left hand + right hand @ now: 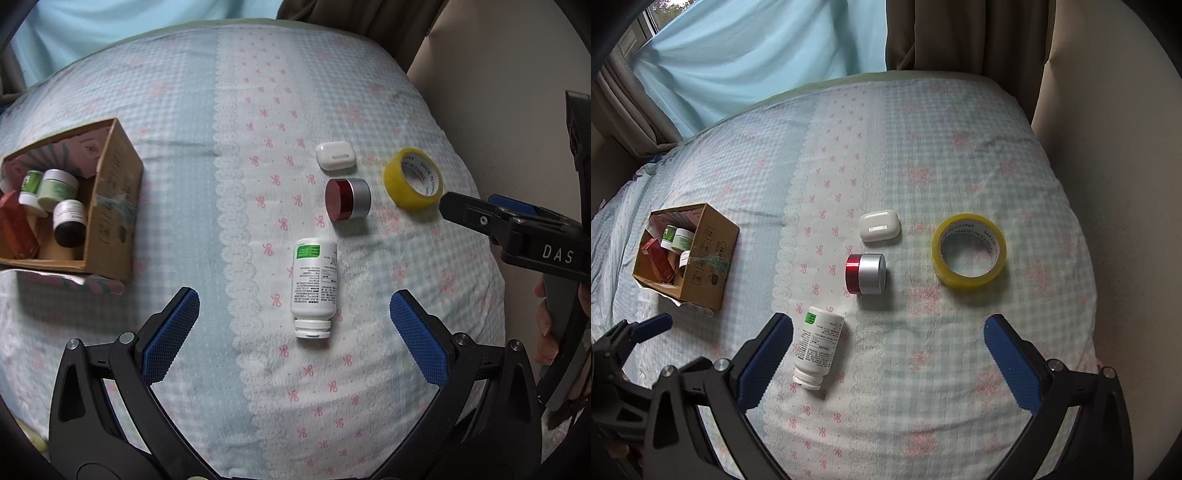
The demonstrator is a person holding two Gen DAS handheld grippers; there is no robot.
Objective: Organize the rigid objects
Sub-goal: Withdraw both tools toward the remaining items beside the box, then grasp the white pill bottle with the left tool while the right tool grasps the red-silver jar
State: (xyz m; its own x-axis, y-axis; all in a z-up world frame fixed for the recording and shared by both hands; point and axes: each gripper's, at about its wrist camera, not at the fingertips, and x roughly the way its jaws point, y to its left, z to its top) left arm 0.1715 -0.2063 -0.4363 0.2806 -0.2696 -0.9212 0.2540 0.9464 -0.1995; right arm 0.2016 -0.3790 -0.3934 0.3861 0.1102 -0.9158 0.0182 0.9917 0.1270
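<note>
The cardboard box point(701, 258) at the left of the bed already holds several jars. Four things remain loose — pill bottle point(314, 284), red-lidded jar point(347, 199), earbuds case point(335, 155), yellow tape roll point(413, 179). Left hand-held gripper point(295, 328) and right hand-held gripper point(888, 349) gape wide, empty.

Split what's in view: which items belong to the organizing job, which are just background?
Job: pill bottle, red-and-silver jar, white earbud case, yellow tape roll, cardboard box, already holding jars.
Background: bedspread, blue curtain, brown curtain.
</note>
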